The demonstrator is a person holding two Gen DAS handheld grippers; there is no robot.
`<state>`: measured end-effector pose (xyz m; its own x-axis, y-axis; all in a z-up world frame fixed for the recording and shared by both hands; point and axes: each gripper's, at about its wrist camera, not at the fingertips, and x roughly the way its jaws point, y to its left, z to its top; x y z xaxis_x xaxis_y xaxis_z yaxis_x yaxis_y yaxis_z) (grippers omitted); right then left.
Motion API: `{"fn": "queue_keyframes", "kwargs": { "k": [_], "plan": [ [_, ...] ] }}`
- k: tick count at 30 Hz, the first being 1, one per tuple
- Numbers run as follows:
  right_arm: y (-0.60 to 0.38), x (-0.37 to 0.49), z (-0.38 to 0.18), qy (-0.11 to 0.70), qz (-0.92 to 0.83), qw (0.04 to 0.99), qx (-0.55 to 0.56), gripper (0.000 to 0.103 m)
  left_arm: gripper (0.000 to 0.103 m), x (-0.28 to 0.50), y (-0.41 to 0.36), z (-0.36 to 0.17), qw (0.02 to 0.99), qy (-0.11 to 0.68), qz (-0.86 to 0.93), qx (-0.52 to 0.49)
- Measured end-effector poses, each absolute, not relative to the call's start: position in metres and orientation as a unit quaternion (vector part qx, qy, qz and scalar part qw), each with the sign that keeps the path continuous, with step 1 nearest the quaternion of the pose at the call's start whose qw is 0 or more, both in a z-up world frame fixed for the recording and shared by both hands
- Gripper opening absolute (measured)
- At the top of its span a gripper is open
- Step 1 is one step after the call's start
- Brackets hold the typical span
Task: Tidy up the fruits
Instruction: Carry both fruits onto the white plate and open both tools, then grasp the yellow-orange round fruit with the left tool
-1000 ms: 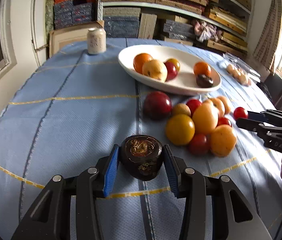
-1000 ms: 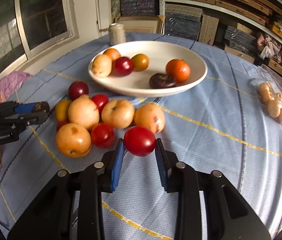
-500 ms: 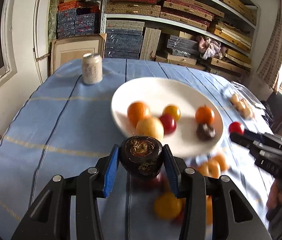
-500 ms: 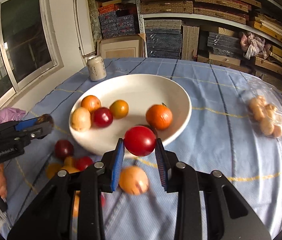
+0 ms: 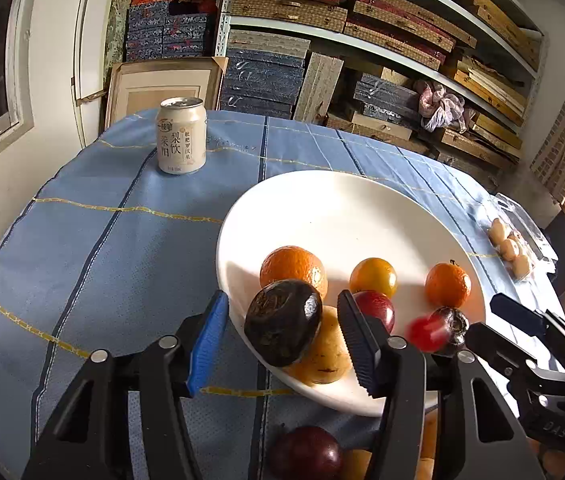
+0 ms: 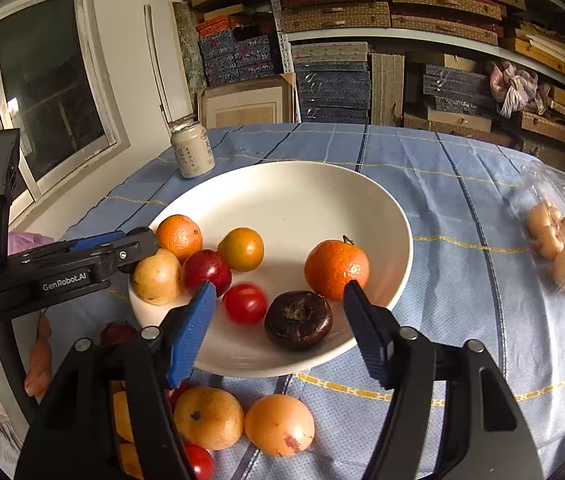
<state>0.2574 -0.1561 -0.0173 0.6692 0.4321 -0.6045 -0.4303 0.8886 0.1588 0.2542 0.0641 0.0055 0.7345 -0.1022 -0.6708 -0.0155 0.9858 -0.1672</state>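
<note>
Left wrist view
My left claw (image 5: 282,332): jaws have just been opening and stand apart over the near rim of the white plate (image 5: 334,204).
Dark fruit (image 5: 283,322): between my left pads, clear of the blue left pad, close against the black right one; I cannot tell whether it touches.
Under it: a yellow fruit (image 5: 322,354) on the plate's near edge.
Plate load: two oranges (image 5: 292,266), a small yellow-orange fruit (image 5: 373,277), a dark red fruit (image 5: 378,307).
Red tomato (image 5: 422,333): blurred, inside the plate beside a second dark fruit (image 5: 452,326).
My right claw (image 5: 494,320): at the right, tips parted by the plate's rim.
Drink can (image 5: 181,140): upright on the blue tablecloth (image 5: 102,240), well apart from the plate.

Right wrist view
My right claw (image 6: 280,320): jaws have just been opening, wide apart, gripping nothing.
Red tomato (image 6: 245,303): free in the plate, just beside the second dark fruit (image 6: 298,319).
My left claw (image 6: 134,240): at the plate's left edge.
Off the plate: orange-yellow fruits (image 6: 242,420) on the cloth in front.
</note>
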Motion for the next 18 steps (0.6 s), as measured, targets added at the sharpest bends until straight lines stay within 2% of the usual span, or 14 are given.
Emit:
{"fn": "queue_keyframes", "kwargs": {
  "k": [3,4,5,6,8,12,15,18],
  "plan": [
    [-0.156,0.251,-0.012,0.325,0.238,0.915,-0.003,0.069,0.059,0.254,0.068,0.007,0.926,0.366,-0.025,-0.092],
    [-0.155,0.248,-0.009,0.323,0.239,0.916,-0.003,0.071,0.063,0.253,0.071,0.009,0.926,0.364,-0.024,-0.100],
    [-0.156,0.246,-0.006,0.321,0.239,0.916,-0.002,0.077,0.069,0.250,0.074,0.012,0.926,0.362,-0.024,-0.107],
    [-0.157,0.242,-0.003,0.318,0.239,0.918,-0.001,0.087,0.071,0.244,0.079,0.016,0.927,0.355,-0.024,-0.117],
    [-0.163,0.232,0.005,0.311,0.233,0.921,0.011,0.096,0.074,0.230,0.088,0.020,0.929,0.344,-0.026,-0.135],
    [-0.180,0.208,0.014,0.307,0.234,0.922,0.033,0.098,0.075,0.200,0.093,0.020,0.929,0.350,-0.023,-0.117],
    [-0.196,0.183,0.009,0.294,0.222,0.929,0.035,0.099,0.082,0.172,0.091,0.014,0.936,0.345,0.000,-0.077],
    [-0.208,0.166,-0.007,0.298,0.208,0.931,0.022,0.099,0.083,0.155,0.085,0.006,0.939,0.338,0.004,-0.055]
  ]
}}
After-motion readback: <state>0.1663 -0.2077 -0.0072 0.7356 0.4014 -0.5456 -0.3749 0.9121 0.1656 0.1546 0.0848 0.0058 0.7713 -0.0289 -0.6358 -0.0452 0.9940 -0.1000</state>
